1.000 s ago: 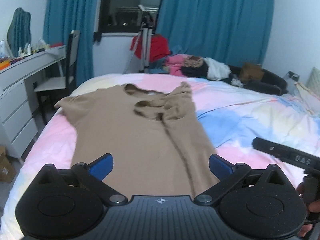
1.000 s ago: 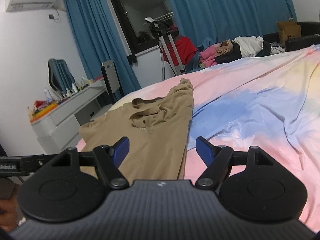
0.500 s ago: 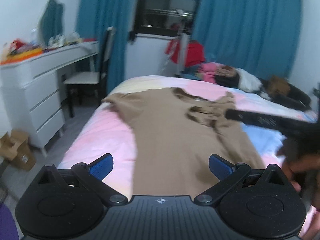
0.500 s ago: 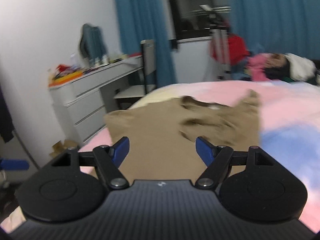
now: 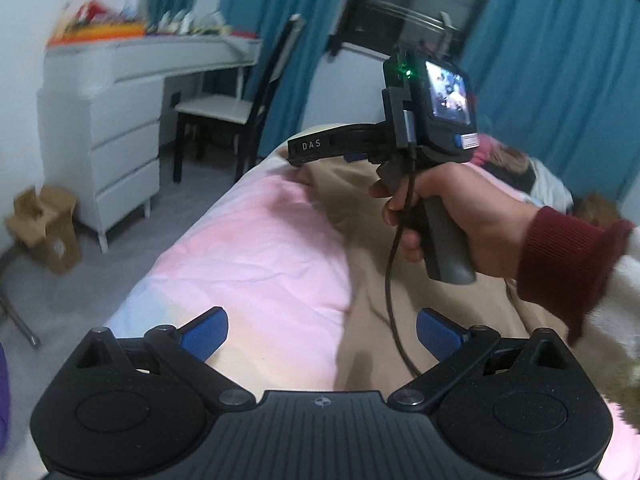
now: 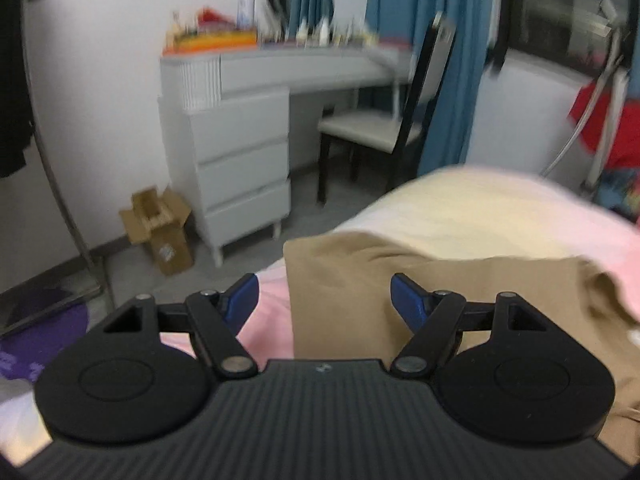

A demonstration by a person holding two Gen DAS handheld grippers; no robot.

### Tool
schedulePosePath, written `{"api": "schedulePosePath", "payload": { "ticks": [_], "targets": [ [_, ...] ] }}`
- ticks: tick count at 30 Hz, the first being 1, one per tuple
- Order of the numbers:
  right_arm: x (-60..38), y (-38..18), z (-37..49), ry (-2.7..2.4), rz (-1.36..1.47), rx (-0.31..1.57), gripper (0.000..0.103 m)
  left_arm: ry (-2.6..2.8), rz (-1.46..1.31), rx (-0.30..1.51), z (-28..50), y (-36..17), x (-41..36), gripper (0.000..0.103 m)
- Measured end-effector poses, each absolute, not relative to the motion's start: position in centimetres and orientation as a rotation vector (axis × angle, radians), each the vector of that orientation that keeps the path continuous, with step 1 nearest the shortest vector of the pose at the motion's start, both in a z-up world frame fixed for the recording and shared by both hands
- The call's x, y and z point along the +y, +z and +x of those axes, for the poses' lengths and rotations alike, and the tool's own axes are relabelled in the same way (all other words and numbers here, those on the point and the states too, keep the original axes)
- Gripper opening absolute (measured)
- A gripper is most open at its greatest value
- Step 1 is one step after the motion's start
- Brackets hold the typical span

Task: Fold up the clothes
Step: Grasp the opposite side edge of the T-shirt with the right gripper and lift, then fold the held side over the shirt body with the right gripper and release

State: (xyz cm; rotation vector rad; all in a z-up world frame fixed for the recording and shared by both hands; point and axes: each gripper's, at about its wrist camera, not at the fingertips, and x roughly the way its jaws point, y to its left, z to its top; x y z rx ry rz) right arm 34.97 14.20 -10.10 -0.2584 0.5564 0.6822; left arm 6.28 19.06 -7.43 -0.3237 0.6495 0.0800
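Observation:
A tan shirt [image 5: 362, 304] lies spread on the pastel bedsheet [image 5: 260, 248]. My left gripper [image 5: 322, 334] is open and empty above the shirt's left edge near the bed's near side. My right gripper [image 6: 323, 300] is open and empty, hovering over the shirt's left sleeve [image 6: 352, 272]. In the left wrist view the right gripper shows as a hand-held tool [image 5: 424, 128] held over the sleeve end; its fingertips are mostly hidden there.
A white dresser with drawers [image 6: 240, 160] and a chair [image 6: 380, 128] stand left of the bed. A cardboard box [image 6: 160, 228] sits on the grey floor. Blue curtains [image 5: 552, 80] hang behind. A pile of clothes [image 5: 516, 168] lies at the far right.
Both grippers have swung left toward the shirt's left sleeve. The right gripper has crossed in front of the left camera. Both stayed open.

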Motion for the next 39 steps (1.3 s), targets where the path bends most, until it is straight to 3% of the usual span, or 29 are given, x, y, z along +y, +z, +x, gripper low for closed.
{"api": "schedulePosePath", "payload": {
  "ticks": [5, 7, 8, 9, 20, 28, 34, 37, 39],
  "targets": [
    [17.5, -11.9, 36.9, 0.637, -0.386, 0.551, 0.072, 0.093, -0.391, 0.676, 7.7, -8.7, 20.1, 0.100],
    [18.1, -12.3, 37.0, 0.599, -0.428, 0.532, 0.033, 0.101, -0.374, 0.674, 7.8, -8.7, 19.6, 0.100],
    [18.0, -12.3, 37.1, 0.560, -0.428, 0.530, 0.002, 0.107, -0.365, 0.674, 7.9, -8.7, 19.3, 0.100],
    [17.4, -12.0, 37.0, 0.536, -0.398, 0.522, 0.005, 0.111, -0.362, 0.676, 7.9, -8.7, 19.1, 0.100],
    [0.4, -5.2, 34.1, 0.235, 0.058, 0.232, 0.004, 0.054, -0.374, 0.586, 6.2, -6.9, 17.5, 0.100],
    [-13.6, -12.5, 32.1, -0.133, 0.480, 0.343, 0.005, 0.016, -0.253, 0.589, 6.3, -6.9, 13.8, 0.100],
    [-17.4, -15.7, 32.0, -0.108, 0.566, 0.463, 0.009, 0.011, -0.194, 0.620, 7.6, -8.1, 12.6, 0.100],
    [-18.6, -16.4, 32.2, -0.054, 0.586, 0.507, 0.029, 0.009, -0.181, 0.629, 7.9, -8.4, 11.9, 0.100],
    [-19.0, -15.4, 31.2, -0.035, 0.570, 0.473, 0.057, 0.003, -0.175, 0.629, 7.9, -8.4, 11.5, 0.100]
  ]
}}
